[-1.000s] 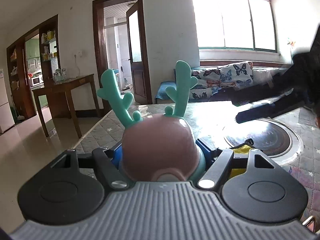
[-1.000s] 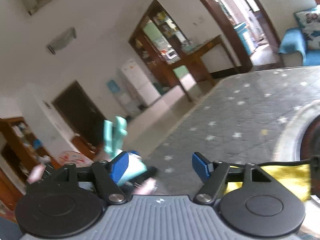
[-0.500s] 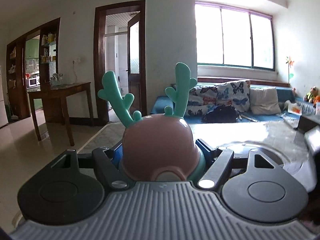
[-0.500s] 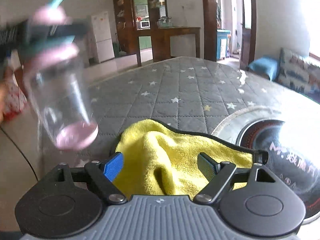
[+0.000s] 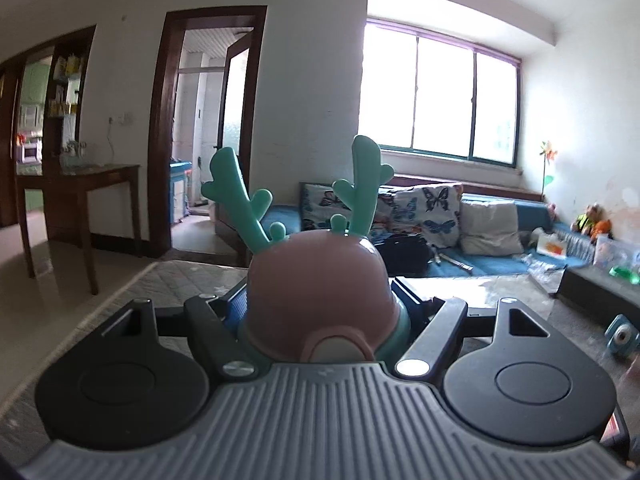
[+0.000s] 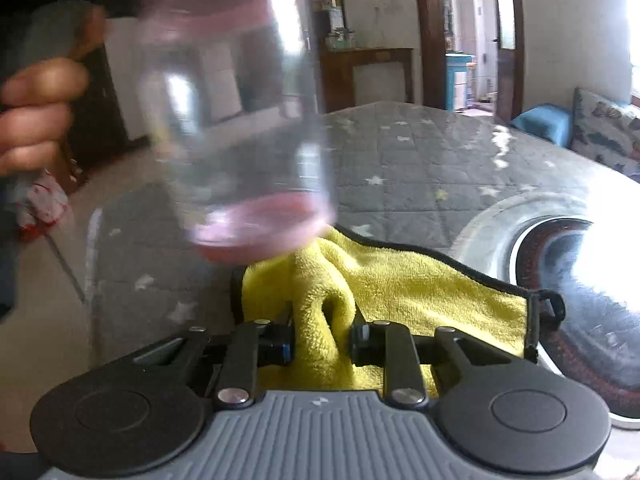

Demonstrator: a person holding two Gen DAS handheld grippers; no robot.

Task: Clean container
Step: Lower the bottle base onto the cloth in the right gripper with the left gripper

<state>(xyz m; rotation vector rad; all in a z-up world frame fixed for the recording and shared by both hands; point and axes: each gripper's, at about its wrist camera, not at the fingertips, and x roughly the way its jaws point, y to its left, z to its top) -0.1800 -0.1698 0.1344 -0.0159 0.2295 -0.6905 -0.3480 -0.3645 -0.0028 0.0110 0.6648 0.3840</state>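
1. Quilted star-print table cover (image 6: 420,176) across mid-frame of right wrist view; yellow cloth (image 6: 400,288) lying on it, lower centre.
2. Clear bottle (image 6: 236,120), pink base, blurred, upper left, lifted off the table.
3. Step judged: picking up cloth. Right gripper (image 6: 322,344) closing, fold of cloth pinched between jaws.
4. Next: lift cloth, wipe bottle wall.
5. Left wrist view only: left gripper (image 5: 320,300) clamped on bottle at its pink antlered lid (image 5: 316,288); cloth unseen there.
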